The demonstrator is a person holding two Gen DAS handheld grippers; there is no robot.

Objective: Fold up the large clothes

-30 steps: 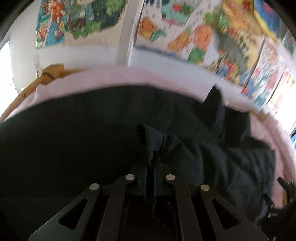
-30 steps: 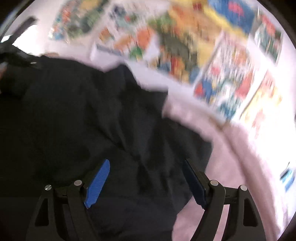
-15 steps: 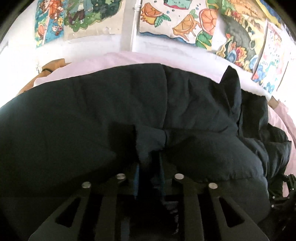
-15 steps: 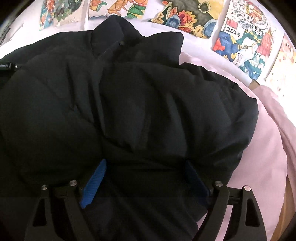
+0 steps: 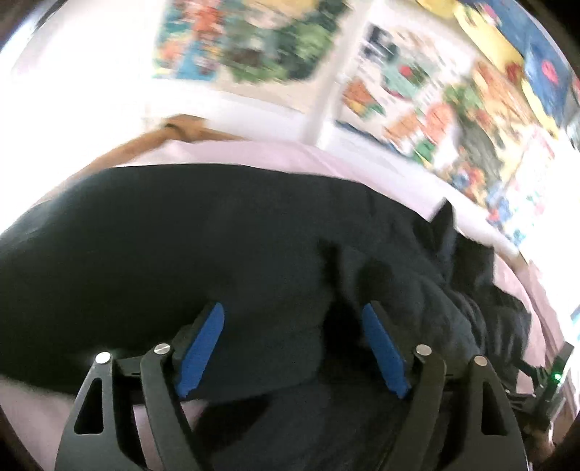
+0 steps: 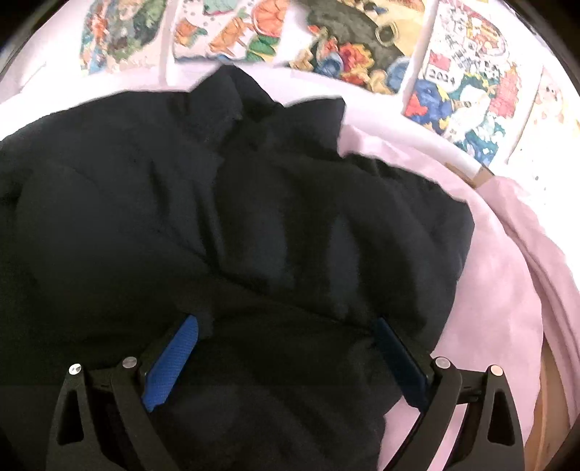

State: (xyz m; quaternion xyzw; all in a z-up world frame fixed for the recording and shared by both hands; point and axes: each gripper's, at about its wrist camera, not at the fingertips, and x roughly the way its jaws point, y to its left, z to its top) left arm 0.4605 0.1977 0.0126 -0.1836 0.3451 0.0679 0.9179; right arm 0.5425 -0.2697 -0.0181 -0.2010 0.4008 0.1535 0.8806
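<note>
Motion-blurred posters [image 5: 417, 90] behind dark coat [image 5: 217, 235]

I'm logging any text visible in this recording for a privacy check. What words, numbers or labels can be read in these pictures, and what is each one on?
"2024": on the colourful cartoon poster on the white wall, right wrist view.
Other marks on that poster and on its neighbouring illustrated posters: too small or blurred to read.
Posters in the left wrist view: motion-blurred, unreadable.
Black padded jacket and pink bedsheet: no visible text.

Blurred wall, jacket running off frame

My left view smears the posters [image 5: 417, 90]; the black jacket [image 6: 217, 235] is cut off at my right view's left and bottom edges.
</note>
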